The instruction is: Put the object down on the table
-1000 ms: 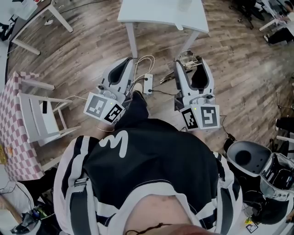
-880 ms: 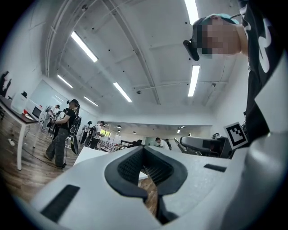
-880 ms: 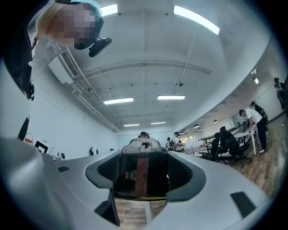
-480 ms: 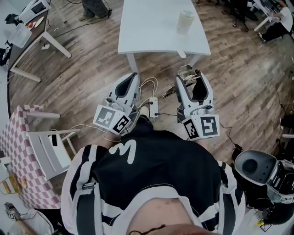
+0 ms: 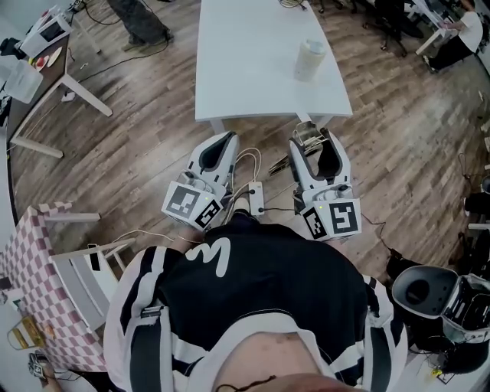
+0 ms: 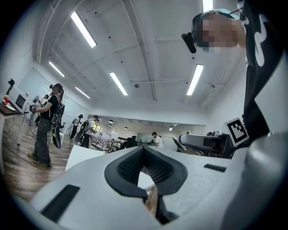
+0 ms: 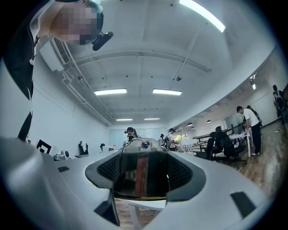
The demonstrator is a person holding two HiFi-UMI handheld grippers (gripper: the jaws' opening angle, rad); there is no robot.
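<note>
My right gripper (image 5: 310,135) is shut on a clear boxy object (image 5: 308,129) with a dark inside and a reddish stripe (image 7: 142,170); it fills the space between the pads (image 7: 179,173). It hangs over the wood floor just short of the near edge of the white table (image 5: 253,69). My left gripper (image 5: 227,139) is level with it on the left. Its dark pads (image 6: 128,168) come together with nothing between them. A pale cup (image 5: 308,59) stands on the table's right side.
A white chair (image 5: 84,272) and a checkered tablecloth (image 5: 31,283) are at the lower left. A black machine (image 5: 432,295) sits at the lower right. Cables and a small box (image 5: 253,195) lie on the floor between the grippers. A person (image 5: 142,19) stands beyond the table's left corner.
Both grippers have come forward toward the white table, which now fills more of the head view. The right gripper's hold on the clear object is unchanged.
</note>
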